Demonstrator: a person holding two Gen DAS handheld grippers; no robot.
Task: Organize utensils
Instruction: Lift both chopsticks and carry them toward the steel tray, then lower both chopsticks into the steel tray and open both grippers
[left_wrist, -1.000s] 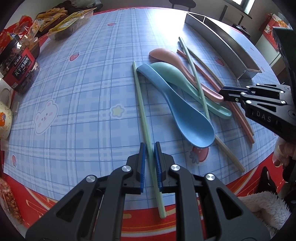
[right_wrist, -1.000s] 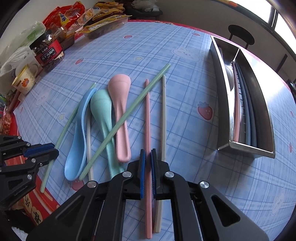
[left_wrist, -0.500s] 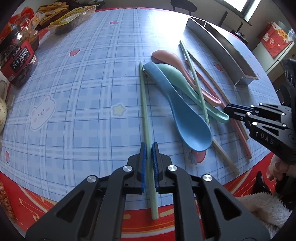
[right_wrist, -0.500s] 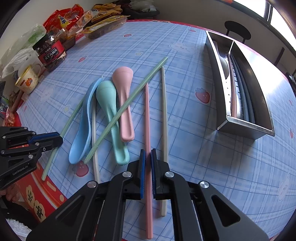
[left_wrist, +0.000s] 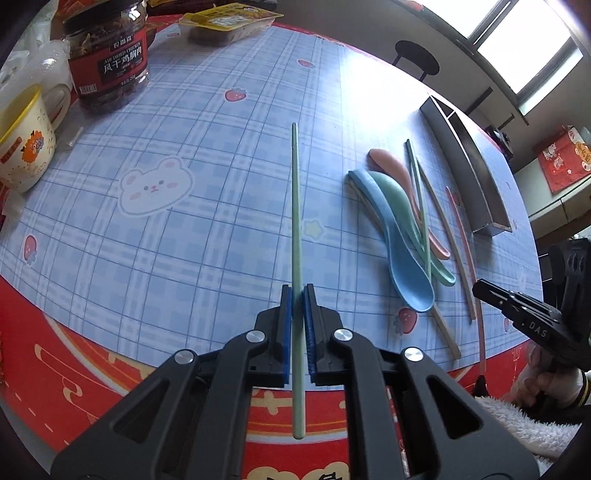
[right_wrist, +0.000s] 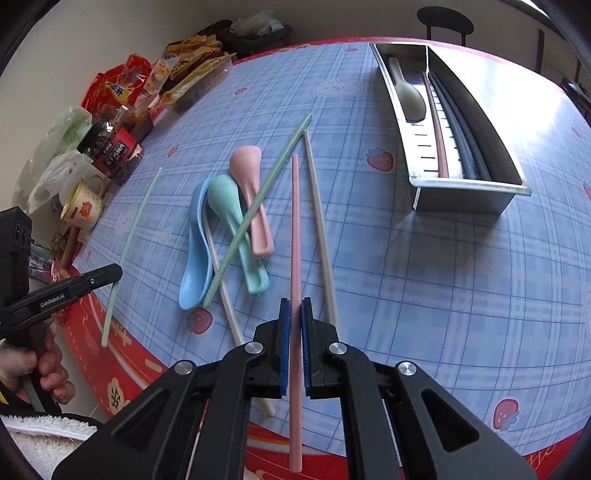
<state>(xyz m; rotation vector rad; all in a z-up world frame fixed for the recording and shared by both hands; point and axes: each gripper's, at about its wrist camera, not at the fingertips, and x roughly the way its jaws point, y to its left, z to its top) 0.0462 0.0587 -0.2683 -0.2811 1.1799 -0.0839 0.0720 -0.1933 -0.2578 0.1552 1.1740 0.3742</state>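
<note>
My left gripper (left_wrist: 297, 291) is shut on a pale green chopstick (left_wrist: 295, 206), lifted off the blue checked tablecloth and running straight ahead. My right gripper (right_wrist: 294, 304) is shut on a pink chopstick (right_wrist: 294, 221), also raised. On the cloth lie a blue spoon (right_wrist: 195, 251), a mint spoon (right_wrist: 232, 225) and a pink spoon (right_wrist: 251, 192), with a second green chopstick (right_wrist: 258, 214) slanted across them and two beige chopsticks (right_wrist: 321, 229) alongside. The steel organiser tray (right_wrist: 465, 192) at the back right holds a pale spoon and a few chopsticks.
A red-labelled snack jar (left_wrist: 110, 66), a yellow-rimmed mug (left_wrist: 26, 136) and snack packets (right_wrist: 177, 81) stand along the table's left and far edge. The red table rim (left_wrist: 110, 369) runs just under both grippers. A person's hand (right_wrist: 40, 373) holds the left gripper's handle.
Both grippers rose and rolled with their chopsticks. The left one pulled its green chopstick away from the spoon pile toward the left; the pink chopstick came up off the cloth.
</note>
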